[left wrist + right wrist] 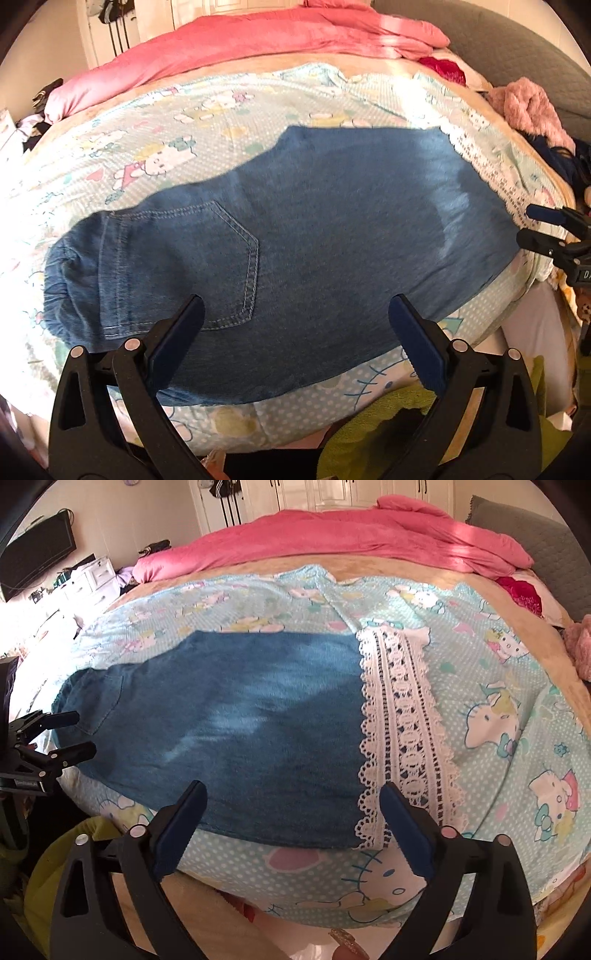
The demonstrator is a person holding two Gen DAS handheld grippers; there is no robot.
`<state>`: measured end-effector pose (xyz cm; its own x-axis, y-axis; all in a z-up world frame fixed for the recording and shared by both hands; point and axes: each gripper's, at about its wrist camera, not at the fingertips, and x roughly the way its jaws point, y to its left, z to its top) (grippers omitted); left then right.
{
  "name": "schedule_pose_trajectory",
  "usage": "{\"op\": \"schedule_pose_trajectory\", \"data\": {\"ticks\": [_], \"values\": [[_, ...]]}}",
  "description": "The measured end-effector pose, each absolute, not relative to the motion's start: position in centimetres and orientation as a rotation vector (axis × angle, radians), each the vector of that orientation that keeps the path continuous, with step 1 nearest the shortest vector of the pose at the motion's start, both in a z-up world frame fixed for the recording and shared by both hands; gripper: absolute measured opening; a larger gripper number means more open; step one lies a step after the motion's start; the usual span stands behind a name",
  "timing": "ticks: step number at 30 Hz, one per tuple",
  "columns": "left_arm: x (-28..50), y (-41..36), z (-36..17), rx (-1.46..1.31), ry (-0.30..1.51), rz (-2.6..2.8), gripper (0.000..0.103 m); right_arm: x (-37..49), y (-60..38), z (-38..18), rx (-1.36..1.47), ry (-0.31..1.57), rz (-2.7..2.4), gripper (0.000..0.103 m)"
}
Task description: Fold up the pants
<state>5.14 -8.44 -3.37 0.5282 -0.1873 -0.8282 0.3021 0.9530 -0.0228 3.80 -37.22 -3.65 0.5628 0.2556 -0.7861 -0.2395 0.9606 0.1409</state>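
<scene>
Blue denim pants [295, 229] lie flat on the bed, folded lengthwise, waistband and back pocket [207, 266] at the left, white lace hem [402, 731] at the right. My left gripper [295, 314] is open and empty, hovering over the near edge by the pocket. My right gripper [293, 797] is open and empty over the near edge by the lace hem. The pants also show in the right wrist view [229, 720]. Each gripper shows in the other's view: the right one [532, 225] at the right edge, the left one [77, 734] at the left edge.
The pants rest on a light blue cartoon-cat sheet [498, 709] over a beige bed. A pink quilt [332, 539] is bunched at the far side. A pink fluffy garment [532, 110] and dark clothes lie far right. A green cloth [376, 428] hangs below the near bed edge.
</scene>
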Motion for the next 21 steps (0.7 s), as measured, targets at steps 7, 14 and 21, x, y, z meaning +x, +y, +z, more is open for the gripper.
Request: {"op": "schedule_pose_trajectory", "data": {"ticks": [7,14,21], "values": [[4.9,-8.2,-1.7,0.107,0.932,-0.299,0.094,3.3,-37.9,-1.9,0.037,0.873,0.284,0.094],[4.9,-9.1,-0.5,0.102,0.910,-0.314,0.094,3.2,-40.2,-0.7,0.074,0.823,0.241,0.095],[5.5,-11.4,-0.3,0.115,0.918,-0.352,0.094,3.2,-42.7,-0.6,0.113,0.810,0.184,0.096]]}}
